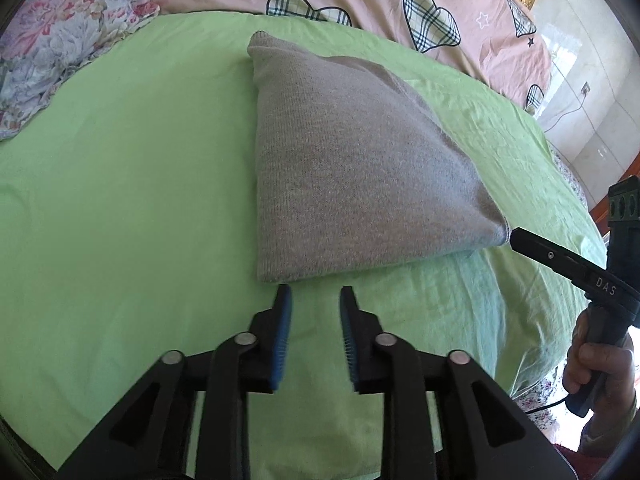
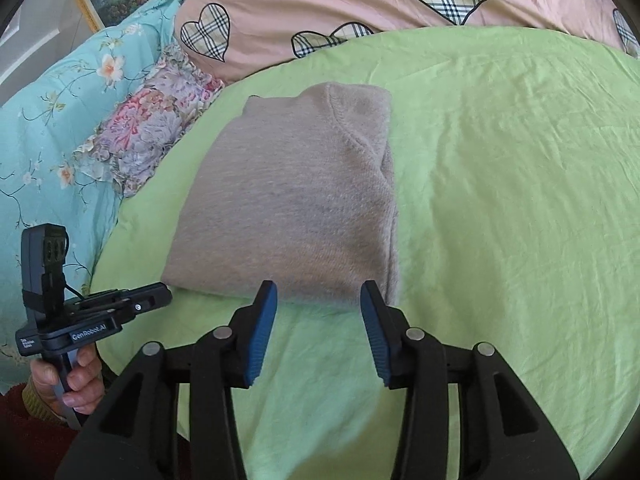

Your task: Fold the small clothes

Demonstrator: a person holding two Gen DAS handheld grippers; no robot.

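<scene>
- The left tool (image 1: 315, 294) is matte black with ribbed blue pads (image 1: 285, 332) inside its fingers and round silver pivot pins on the linkage.
- The right tool (image 2: 319, 294) has the same black frame, blue pads (image 2: 262, 334) and silver pins.
- White lettering marks the tool bodies: "DAS" and "GenRobot.AI".
- A bare-skinned hand (image 2: 74, 384) grips a dark handle; a thin black cable trails nearby.

A grey knitted sweater (image 1: 352, 168) lies folded into a compact, roughly rectangular bundle, flat on the bed. In the right wrist view the sweater (image 2: 296, 208) shows a curved seam near its far right corner, a straight folded edge along its right side, and a thick, layered near edge. Its surface is fuzzy and fairly smooth.
</scene>
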